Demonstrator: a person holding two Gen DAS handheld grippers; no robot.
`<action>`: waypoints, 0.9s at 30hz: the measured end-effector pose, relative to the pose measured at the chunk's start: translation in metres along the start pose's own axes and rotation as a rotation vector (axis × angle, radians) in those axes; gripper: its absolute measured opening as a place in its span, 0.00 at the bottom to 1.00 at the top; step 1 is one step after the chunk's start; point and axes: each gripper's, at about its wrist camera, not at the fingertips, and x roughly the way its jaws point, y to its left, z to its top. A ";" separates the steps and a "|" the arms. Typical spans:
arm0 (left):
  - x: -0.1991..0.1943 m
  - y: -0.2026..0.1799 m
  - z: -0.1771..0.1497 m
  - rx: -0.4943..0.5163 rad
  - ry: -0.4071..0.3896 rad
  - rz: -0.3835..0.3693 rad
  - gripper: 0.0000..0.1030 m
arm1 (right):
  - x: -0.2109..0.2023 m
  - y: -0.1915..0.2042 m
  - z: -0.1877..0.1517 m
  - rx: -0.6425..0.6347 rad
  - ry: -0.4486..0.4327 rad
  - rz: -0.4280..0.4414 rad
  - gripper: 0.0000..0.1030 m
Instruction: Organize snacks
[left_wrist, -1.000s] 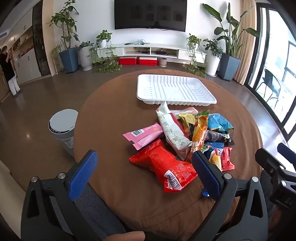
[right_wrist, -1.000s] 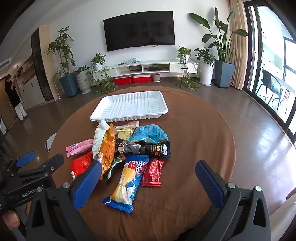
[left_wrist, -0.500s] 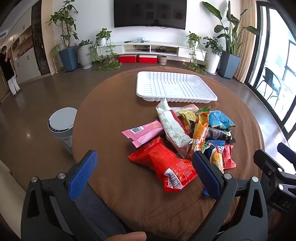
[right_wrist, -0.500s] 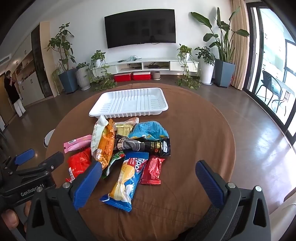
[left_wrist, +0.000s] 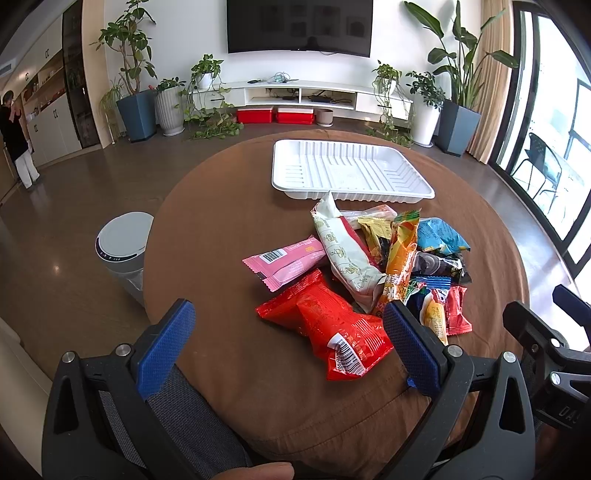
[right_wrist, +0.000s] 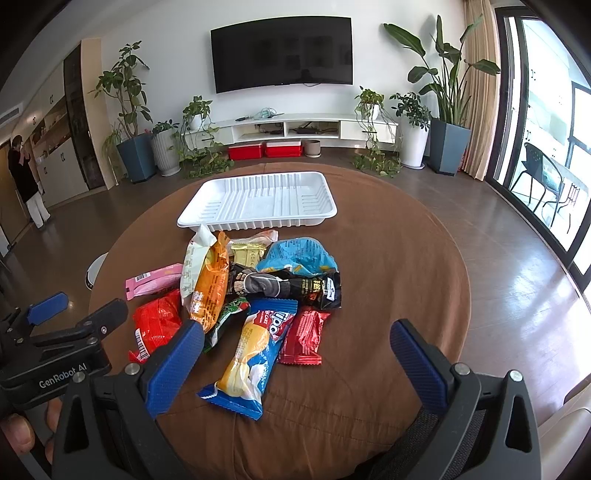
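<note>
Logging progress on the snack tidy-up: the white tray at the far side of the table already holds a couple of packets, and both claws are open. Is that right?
Not quite. The white tray holds nothing yet, as the right wrist view shows; every packet lies in the snack pile on the table in front of it. The left claw and right claw are indeed open.

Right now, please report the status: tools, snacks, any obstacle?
Left tool open, empty; right tool open, empty. Snack pile untouched on brown table; white tray empty behind it. No obstacle seen.
</note>
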 end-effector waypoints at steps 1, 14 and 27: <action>0.000 0.000 0.000 0.000 0.000 0.000 1.00 | 0.000 0.000 0.000 0.000 0.000 -0.001 1.00; 0.001 -0.001 -0.001 0.001 0.003 0.001 1.00 | 0.001 0.001 -0.002 -0.004 0.005 -0.003 1.00; 0.002 -0.001 -0.001 0.001 0.007 0.001 1.00 | 0.003 0.000 -0.005 -0.009 0.012 -0.006 1.00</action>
